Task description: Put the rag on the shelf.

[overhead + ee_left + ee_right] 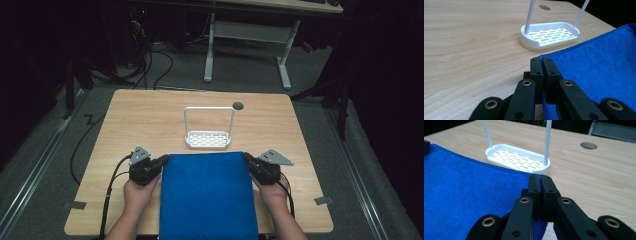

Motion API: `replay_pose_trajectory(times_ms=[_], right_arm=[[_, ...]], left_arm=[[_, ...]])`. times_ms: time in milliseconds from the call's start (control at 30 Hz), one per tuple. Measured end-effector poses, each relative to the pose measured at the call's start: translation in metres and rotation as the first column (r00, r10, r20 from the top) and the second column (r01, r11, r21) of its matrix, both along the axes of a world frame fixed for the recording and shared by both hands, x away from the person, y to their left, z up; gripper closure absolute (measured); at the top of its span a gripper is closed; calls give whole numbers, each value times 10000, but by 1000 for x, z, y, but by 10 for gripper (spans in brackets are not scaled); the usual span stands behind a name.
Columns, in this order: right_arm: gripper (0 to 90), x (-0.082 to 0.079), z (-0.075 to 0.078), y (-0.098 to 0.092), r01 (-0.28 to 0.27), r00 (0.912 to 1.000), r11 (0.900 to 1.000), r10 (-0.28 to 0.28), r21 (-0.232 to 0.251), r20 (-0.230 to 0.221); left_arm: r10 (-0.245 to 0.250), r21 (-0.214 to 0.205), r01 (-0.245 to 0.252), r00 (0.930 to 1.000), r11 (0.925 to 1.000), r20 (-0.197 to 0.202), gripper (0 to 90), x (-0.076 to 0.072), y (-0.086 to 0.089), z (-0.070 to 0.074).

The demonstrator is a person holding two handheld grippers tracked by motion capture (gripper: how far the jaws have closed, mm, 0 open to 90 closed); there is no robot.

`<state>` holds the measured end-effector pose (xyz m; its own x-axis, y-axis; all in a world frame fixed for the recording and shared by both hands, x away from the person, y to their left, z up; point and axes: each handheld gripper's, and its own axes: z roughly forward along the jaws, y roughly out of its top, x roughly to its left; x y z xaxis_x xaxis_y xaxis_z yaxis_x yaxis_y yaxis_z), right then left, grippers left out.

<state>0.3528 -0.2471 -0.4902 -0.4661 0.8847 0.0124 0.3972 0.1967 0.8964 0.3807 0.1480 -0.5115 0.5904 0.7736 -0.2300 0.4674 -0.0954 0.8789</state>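
Blue cloth (207, 195) spread flat on near middle of desk (150, 115), just near of white slotted rack (208, 139). Left hand-held gripper (164, 161) pinching far left corner of cloth. Right hand-held gripper (248, 158) pinching far right corner.

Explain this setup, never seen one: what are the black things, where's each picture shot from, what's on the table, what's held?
No robot arm here: a person holds a two-jaw gripper in each hand. The high view looks down from above the person's side of the table. The other two pictures come from cameras riding on the grippers, looking along their black jaws. On the table lie a blue cloth and, just beyond it, a white slotted rack with a tall hoop handle. The left gripper is shut on the cloth's far left corner, and the right gripper is shut on its far right corner. The cloth's near edge hangs over the table's front.
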Motion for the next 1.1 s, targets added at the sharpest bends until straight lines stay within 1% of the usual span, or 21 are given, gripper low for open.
replay_pose_trajectory(times_ms=[67, 133, 167, 267, 300, 333, 367, 433, 467, 533, 567, 633, 733, 800, 833, 900, 933, 967, 1033, 1067, 1100], right_arm=[[882, -3, 5, 0, -6, 9998, 9999, 4, 113, 207], [882, -4, 7, 0, -4, 9996, 9999, 0, 150, 285], [882, -6, 11, 0, -20, 9990, 9998, 11, 197, 449], [882, -8, 17, 0, -29, 9983, 9997, 14, 258, 578], [882, -9, 19, -1, -8, 9974, 9997, -11, 261, 716], [882, -9, 19, -1, -8, 9974, 9997, -11, 261, 716], [882, -10, 25, -1, -56, 9962, 9996, 31, 284, 866], [882, -9, 30, -2, -26, 9947, 9991, -18, 431, 1024], [882, -9, 30, -2, -26, 9947, 9991, -18, 431, 1024], [882, -7, 36, -2, 25, 9933, 9988, -81, 490, 1153], [882, -6, 41, -1, -17, 9914, 9988, -46, 482, 1306], [883, -4, 47, -1, -36, 9902, 9984, -44, 570, 1394], [883, -2, 55, 1, -24, 9877, 9979, -79, 653, 1562], [883, 0, 60, 1, -13, 9846, 9979, -100, 645, 1745], [883, 0, 64, 2, -26, 9821, 9980, -95, 637, 1883], [883, 1, 69, 3, 6, 9806, 9977, -140, 685, 1953], [883, 2, 72, 4, 2, 9789, 9977, -140, 674, 2040], [883, 2, 72, 4, 2, 9789, 9977, -140, 674, 2040], [883, 4, 82, 5, 5, 9752, 9972, -172, 753, 2205], [883, 4, 82, 5, 5, 9752, 9972, -172, 753, 2205], [883, 5, 87, 5, -17, 9728, 9970, -164, 780, 2312]], left_arm=[[24, -178, -22, 9999, 9998, 125, 876, -2, 0, 5], [43, -220, -39, 9998, 9998, 192, 876, -4, 1, 8], [104, -310, -95, 9995, 9995, 309, 876, -5, 2, 12], [133, -300, -115, 9982, 9995, 578, 876, -6, 2, 21], [135, -208, -121, 9976, 9997, 681, 876, -6, 2, 24], [135, -208, -121, 9976, 9997, 681, 877, -6, 2, 24], [159, -141, -148, 9963, 9998, 839, 877, -6, 2, 30], [163, -198, -146, 9959, 9997, 892, 878, -6, 3, 33], [178, -249, -155, 9953, 9996, 954, 878, -5, 3, 36], [201, -228, -178, 9944, 9996, 1038, 878, -5, 4, 41], [253, -269, -225, 9936, 9994, 1099, 878, -3, 5, 46], [305, -372, -262, 9922, 9990, 1209, 878, -3, 6, 51], [400, -495, -330, 9884, 9982, 1465, 878, -1, 8, 63], [420, -519, -344, 9874, 9981, 1526, 879, -1, 8, 65], [460, -584, -367, 9850, 9976, 1665, 878, 1, 8, 72], [515, -627, -407, 9820, 9972, 1816, 879, 3, 8, 80], [515, -627, -407, 9820, 9972, 1816, 878, 3, 8, 80], [552, -669, -432, 9803, 9968, 1899, 878, 4, 8, 84], [573, -691, -440, 9770, 9966, 2055, 879, 5, 9, 92], [613, -722, -468, 9751, 9963, 2132, 879, 6, 9, 96], [616, -734, -462, 9729, 9962, 2227, 880, 7, 10, 102]])
